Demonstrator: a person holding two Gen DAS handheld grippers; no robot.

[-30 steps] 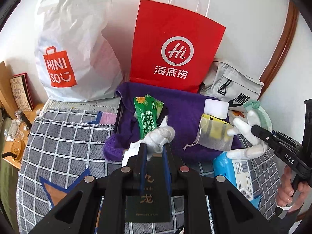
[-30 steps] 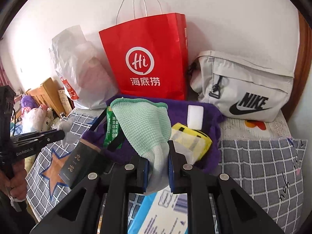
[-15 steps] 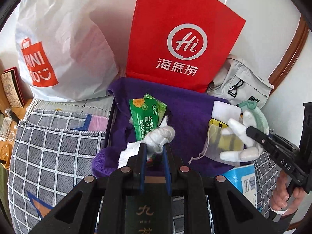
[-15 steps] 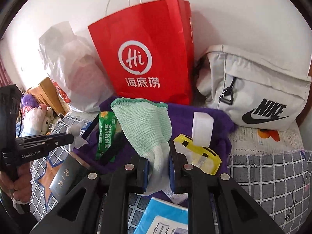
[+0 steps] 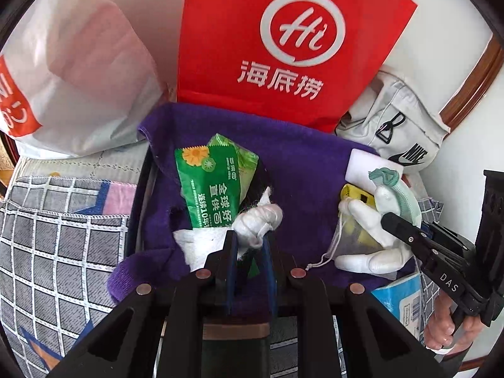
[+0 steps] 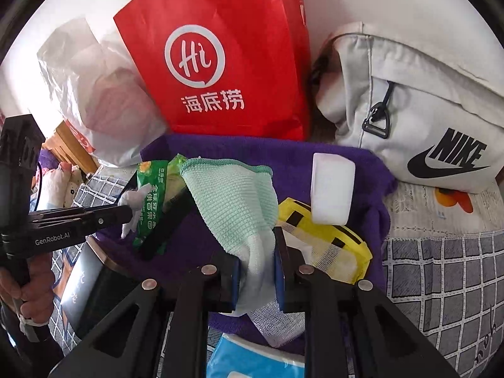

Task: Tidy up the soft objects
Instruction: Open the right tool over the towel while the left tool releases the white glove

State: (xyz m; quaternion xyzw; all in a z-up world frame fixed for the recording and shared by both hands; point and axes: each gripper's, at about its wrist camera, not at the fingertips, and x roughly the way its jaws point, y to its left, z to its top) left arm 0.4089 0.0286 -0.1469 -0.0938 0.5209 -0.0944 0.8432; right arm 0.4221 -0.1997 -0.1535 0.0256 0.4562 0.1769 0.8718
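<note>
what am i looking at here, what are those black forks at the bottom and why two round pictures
No robot here: a person holds a handheld gripper in each hand, each carrying a fisheye camera looking along its two fingers. One picture comes from the left gripper, shut on a knotted white cloth. The other comes from the right gripper, shut on a white glove with a mint green cuff. Below lie a purple towel, a green snack packet, a white block and a yellow pouch. Behind stand a red paper bag and a grey Nike bag.
</note>
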